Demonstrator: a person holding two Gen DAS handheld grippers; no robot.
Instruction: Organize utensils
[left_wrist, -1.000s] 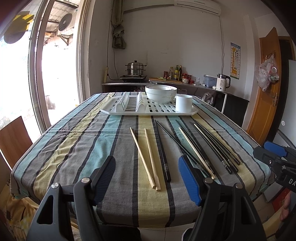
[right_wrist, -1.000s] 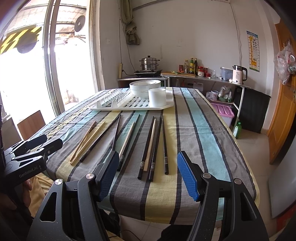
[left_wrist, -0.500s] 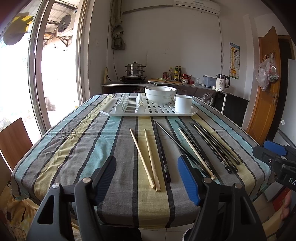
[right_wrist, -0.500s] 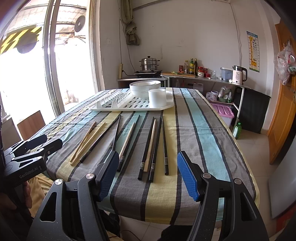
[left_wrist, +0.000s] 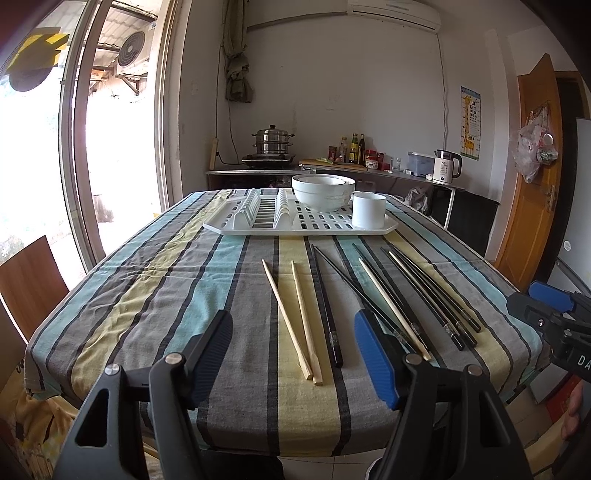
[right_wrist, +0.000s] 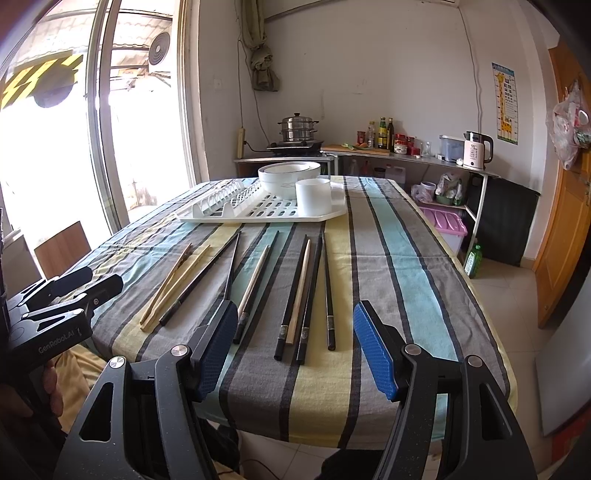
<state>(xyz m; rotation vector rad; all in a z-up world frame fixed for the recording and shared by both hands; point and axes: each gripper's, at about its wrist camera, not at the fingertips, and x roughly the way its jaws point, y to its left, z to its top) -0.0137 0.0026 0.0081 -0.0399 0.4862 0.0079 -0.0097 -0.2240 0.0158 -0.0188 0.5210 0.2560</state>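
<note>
Several chopsticks lie side by side on the striped tablecloth: a pale wooden pair (left_wrist: 295, 317) (right_wrist: 173, 284) at the left, black ones (left_wrist: 327, 306) (right_wrist: 306, 291) and single pale ones (left_wrist: 391, 302) among them to the right. A white cup (left_wrist: 368, 210) (right_wrist: 313, 197) stands on a white drying rack (left_wrist: 258, 225) (right_wrist: 229, 214) at the far end, beside stacked white bowls (left_wrist: 323, 192) (right_wrist: 288, 177). My left gripper (left_wrist: 293, 354) is open and empty, above the near table edge in front of the wooden pair. My right gripper (right_wrist: 295, 343) is open and empty, before the black chopsticks.
The table (left_wrist: 147, 280) ends just below both grippers. A wooden chair (left_wrist: 26, 280) stands at the left. A counter with a steamer pot (left_wrist: 272, 142), bottles and a kettle (left_wrist: 447, 166) runs along the back wall. A pink bin (right_wrist: 445, 225) sits right of the table.
</note>
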